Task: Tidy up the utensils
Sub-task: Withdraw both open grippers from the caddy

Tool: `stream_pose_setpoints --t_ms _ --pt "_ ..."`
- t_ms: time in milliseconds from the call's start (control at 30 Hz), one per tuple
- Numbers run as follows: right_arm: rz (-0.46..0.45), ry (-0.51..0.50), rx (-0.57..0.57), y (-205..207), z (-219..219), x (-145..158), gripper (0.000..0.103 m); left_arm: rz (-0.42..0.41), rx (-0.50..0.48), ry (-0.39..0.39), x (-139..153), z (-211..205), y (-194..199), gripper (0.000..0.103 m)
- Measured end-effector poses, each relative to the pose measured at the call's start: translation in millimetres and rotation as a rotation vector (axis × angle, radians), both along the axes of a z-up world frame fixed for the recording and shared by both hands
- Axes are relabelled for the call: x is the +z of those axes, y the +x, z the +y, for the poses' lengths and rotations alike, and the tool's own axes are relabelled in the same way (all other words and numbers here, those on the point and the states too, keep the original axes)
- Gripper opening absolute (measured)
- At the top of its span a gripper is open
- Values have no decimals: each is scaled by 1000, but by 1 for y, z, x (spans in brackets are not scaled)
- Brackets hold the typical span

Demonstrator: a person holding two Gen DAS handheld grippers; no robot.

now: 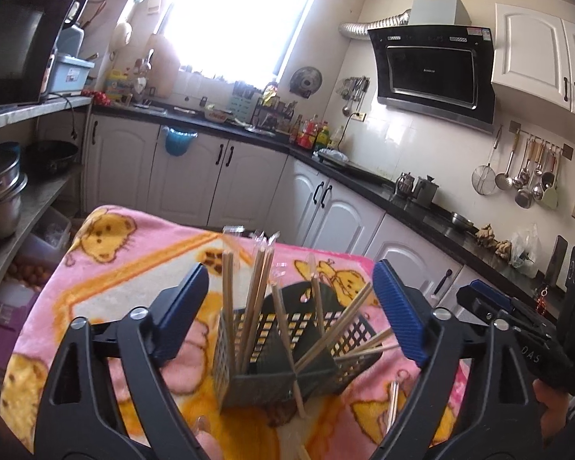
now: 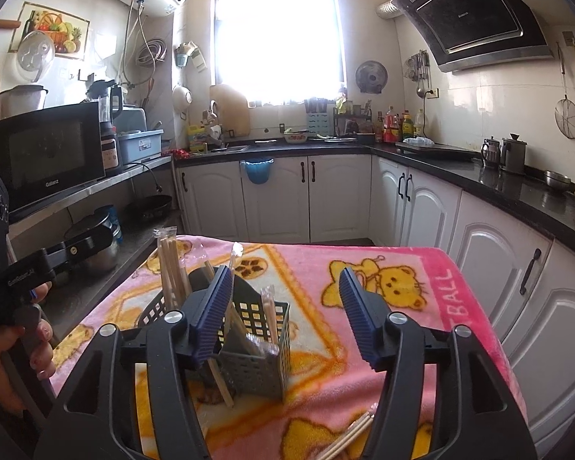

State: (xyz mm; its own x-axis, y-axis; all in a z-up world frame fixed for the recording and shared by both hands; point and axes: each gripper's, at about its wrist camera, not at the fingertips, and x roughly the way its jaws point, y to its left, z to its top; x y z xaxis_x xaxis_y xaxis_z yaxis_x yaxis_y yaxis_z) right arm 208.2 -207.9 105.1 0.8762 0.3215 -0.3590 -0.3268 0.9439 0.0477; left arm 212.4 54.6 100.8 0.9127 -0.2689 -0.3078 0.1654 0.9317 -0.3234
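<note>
Right wrist view: right gripper jaws apart, empty; loose chopsticks at lower frame, slanting up-right; utensil holder centre-left. Left gripper apart.

"Galanz" on the microwave, "BALL" on the blanket

A pink blanket with yellow bears covers the surface. A black microwave sits on a shelf, and a blue bag hangs on a white cupboard door under the bright window. Ladles hang on the wall near the black cooker hood.
</note>
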Motion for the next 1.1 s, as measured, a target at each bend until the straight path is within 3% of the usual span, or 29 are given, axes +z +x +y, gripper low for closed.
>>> stream_pose_setpoints --t_ms 100,433,1100 --pt "9 8 1 -7 -3 -1 64 17 -6 9 -3 1 -6 92" --pt "32 -2 5 -30 -6 -13 73 74 -32 54 -22 -3 -25 92" --pt "154 -25 17 -48 -9 -59 75 167 -35 112 -59 -11 -41 92"
